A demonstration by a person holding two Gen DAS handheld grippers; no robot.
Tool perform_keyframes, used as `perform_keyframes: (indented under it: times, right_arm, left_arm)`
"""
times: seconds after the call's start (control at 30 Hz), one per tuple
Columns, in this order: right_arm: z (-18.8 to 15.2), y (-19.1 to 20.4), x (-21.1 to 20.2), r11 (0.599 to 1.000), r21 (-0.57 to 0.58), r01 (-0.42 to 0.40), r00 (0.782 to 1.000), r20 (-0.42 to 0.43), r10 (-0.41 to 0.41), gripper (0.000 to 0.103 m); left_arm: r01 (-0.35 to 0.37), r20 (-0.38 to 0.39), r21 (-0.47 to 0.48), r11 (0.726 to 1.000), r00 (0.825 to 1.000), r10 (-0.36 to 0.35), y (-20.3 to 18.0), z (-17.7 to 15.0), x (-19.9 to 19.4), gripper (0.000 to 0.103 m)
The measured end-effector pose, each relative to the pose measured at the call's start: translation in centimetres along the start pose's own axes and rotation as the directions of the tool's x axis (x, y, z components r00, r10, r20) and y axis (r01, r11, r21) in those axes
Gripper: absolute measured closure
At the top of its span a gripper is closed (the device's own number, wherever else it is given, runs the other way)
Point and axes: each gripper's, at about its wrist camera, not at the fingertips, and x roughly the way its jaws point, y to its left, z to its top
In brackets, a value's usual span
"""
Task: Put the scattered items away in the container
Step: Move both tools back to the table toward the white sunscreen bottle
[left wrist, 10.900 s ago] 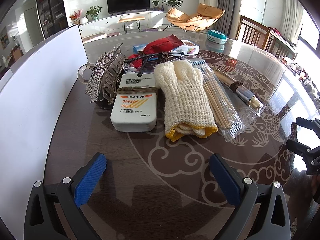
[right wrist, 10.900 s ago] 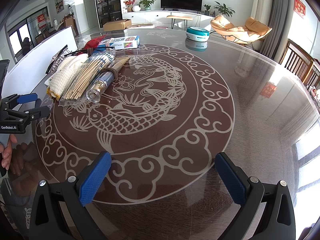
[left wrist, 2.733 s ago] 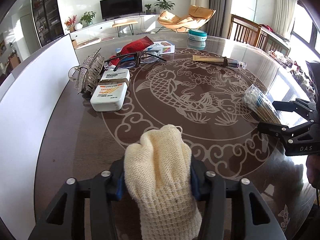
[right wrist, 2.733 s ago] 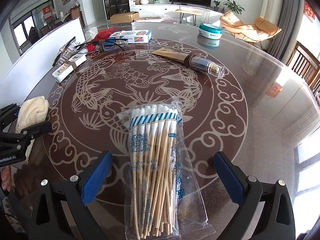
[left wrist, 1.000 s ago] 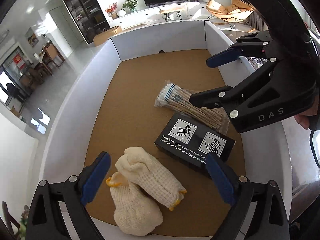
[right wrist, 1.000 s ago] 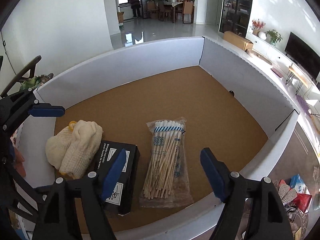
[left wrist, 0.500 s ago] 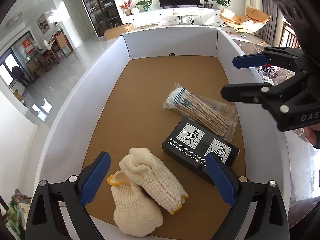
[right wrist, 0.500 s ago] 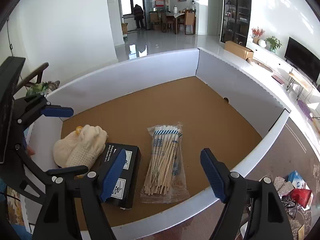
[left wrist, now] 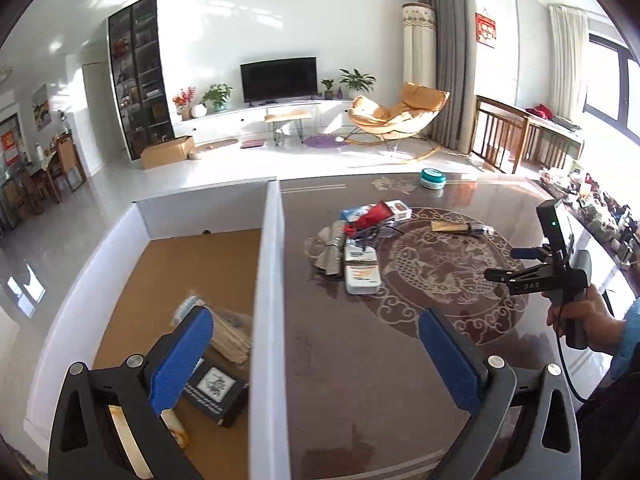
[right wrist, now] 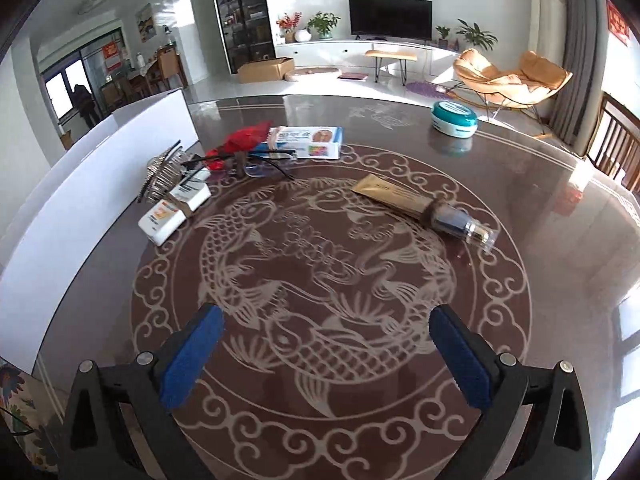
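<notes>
Both tongs, left [left wrist: 316, 350] and right [right wrist: 326, 354], are spread and empty. Cosmetic tube [right wrist: 424, 208] lies at 1 o'clock on the bench [right wrist: 560, 240]; its rounded body may roll from a shallow pinch.

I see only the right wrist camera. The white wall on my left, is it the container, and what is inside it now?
Observer: Yes, it is the container. In the left wrist view a black box lies on its brown floor.
Operator: Is anything else in there?
Observer: A clear packet of sticks lies beside the black box, blurred in this view.
Operator: Where is the left gripper? I cannot see it.
Observer: The left gripper is open and empty, straddling the container wall, one finger over the inside and one over the table.
Operator: And my right gripper, from outside?
Observer: The right gripper is open above the fish pattern, holding nothing.
</notes>
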Motion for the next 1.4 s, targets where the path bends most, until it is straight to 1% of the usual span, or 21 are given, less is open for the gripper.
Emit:
perform_keyframes:
  times: [0.03, 0.1, 0.13, 0.2, 0.3, 0.37, 0.43, 0.5, 0.57, 0.67, 0.77, 0.87, 0.9, 0.97, 1.03, 1.07, 1.1, 1.13, 1.17, 1.27, 1.4]
  right_arm:
    - [-0.6, -1.4, -0.3, 1.0, 0.014, 0.022, 1.0, -0.007, -0.022, 0.0]
    - [-1.9, -2.9, -0.4, 0.998, 0.025, 0.052, 0.999, -0.017, -0.052, 0.0]
    - [-2.6, -3.5, -0.5, 0.998, 0.028, 0.059, 0.998, -0.02, -0.059, 0.0]
    - [-3.8, -4.2, -0.6, 0.997, 0.033, 0.067, 0.997, -0.028, -0.066, 0.0]
    - [-4.5, -4.0, -1.0, 0.998, 0.023, 0.062, 0.998, -0.01, -0.061, 0.0]
    - [-4.5, -3.5, -1.4, 0.998, 0.004, 0.069, 0.998, 0.014, -0.069, 0.0]
    - [-4.5, -3.2, -1.3, 0.996, -0.008, 0.088, 0.996, 0.007, -0.088, 0.0]
    - [-4.4, -3.0, -0.7, 0.994, -0.012, 0.112, 0.993, -0.02, -0.112, 0.0]
    - [-4.4, -3.1, -0.1, 0.994, -0.015, 0.106, 0.993, -0.052, -0.107, 0.0]
    - [-4.5, -3.4, -0.2, 0.996, -0.002, 0.086, 0.995, -0.054, -0.086, 0.0]
    - [-4.5, -3.3, -0.2, 0.996, -0.004, 0.087, 0.995, -0.054, -0.087, 0.0]
    - [-4.6, -3.2, -0.2, 0.996, -0.01, 0.089, 0.994, -0.055, -0.09, 0.0]
    - [-4.6, -3.2, -0.3, 0.996, -0.008, 0.088, 0.995, -0.055, -0.088, 0.0]
    - [-4.6, -3.1, -0.3, 0.996, -0.008, 0.088, 0.994, -0.056, -0.089, 0.0]
    - [-4.6, -3.1, -0.3, 0.996, -0.008, 0.089, 0.994, -0.056, -0.089, 0.0]
    - [-4.6, -3.1, -0.3, 0.996, -0.008, 0.088, 0.994, -0.056, -0.089, 0.0]
    - [-4.6, -3.1, -0.3, 0.996, -0.008, 0.088, 0.994, -0.056, -0.089, 0.0]
    - [-4.6, -3.1, -0.3, 0.996, -0.008, 0.089, 0.994, -0.056, -0.089, 0.0]
    - [-4.6, -3.1, -0.3, 0.996, -0.008, 0.089, 0.994, -0.056, -0.089, 0.0]
    - [-4.6, -3.1, -0.3, 0.996, -0.008, 0.089, 0.994, -0.056, -0.089, 0.0]
    - [-4.6, -3.1, -0.3, 0.996, -0.008, 0.088, 0.994, -0.056, -0.089, 0.0]
  left_arm:
    - [0.05, -0.033, 0.01, 0.999, 0.998, -0.05, -1.8, -0.2, 1.6, 0.0]
    - [0.107, -0.116, 0.022, 0.994, 0.988, -0.103, -4.8, -1.0, 5.6, 0.0]
    - [0.116, -0.16, 0.023, 0.993, 0.981, -0.111, -6.1, -1.6, 7.8, 0.0]
    - [0.094, -0.215, 0.021, 0.995, 0.973, -0.088, -7.6, -2.8, 11.3, 0.0]
    - [0.039, -0.227, 0.026, 0.999, 0.973, -0.032, -8.5, -4.1, 14.1, 0.0]
    - [0.007, -0.24, 0.016, 1.0, 0.971, -0.003, -8.0, -4.1, 15.4, 0.0]
    - [-0.023, -0.253, 0.005, 1.0, 0.967, 0.023, -6.9, -4.0, 16.6, 0.0]
    - [-0.045, -0.264, -0.004, 0.999, 0.964, 0.042, -5.7, -3.6, 18.1, 0.0]
    - [-0.042, -0.265, -0.026, 0.999, 0.964, 0.033, -4.5, -3.0, 19.8, 0.0]
    - [-0.065, -0.241, -0.056, 0.996, 0.969, 0.05, -2.7, -1.4, 21.9, 0.0]
    - [-0.077, -0.239, -0.069, 0.995, 0.969, 0.058, -1.4, 0.8, 24.5, 0.0]
    - [-0.042, -0.236, -0.038, 0.998, 0.971, 0.032, -1.8, 3.0, 27.2, 0.0]
    - [-0.007, -0.234, -0.01, 1.0, 0.972, 0.005, -2.5, 3.5, 27.7, 0.0]
    - [0.103, -0.235, 0.087, 0.991, 0.969, -0.08, -5.0, 4.0, 28.1, 0.0]
    - [0.216, -0.233, 0.203, 0.955, 0.958, -0.167, -8.2, 3.9, 27.6, 0.005]
    - [0.256, -0.234, 0.243, 0.936, 0.952, -0.199, -9.4, 3.7, 27.2, 0.007]
    - [0.286, -0.244, 0.258, 0.923, 0.944, -0.224, -10.2, 3.4, 26.8, 0.007]
    - [0.3, -0.249, 0.259, 0.918, 0.939, -0.237, -10.6, 3.3, 26.4, 0.007]
    - [0.299, -0.248, 0.254, 0.92, 0.939, -0.237, -10.8, 3.0, 26.0, 0.007]
    - [0.291, -0.239, 0.2, 0.936, 0.941, -0.241, -10.0, 1.9, 24.2, 0.006]
    - [0.255, -0.242, 0.194, 0.947, 0.948, -0.206, -9.4, 0.1, 22.4, 0.001]
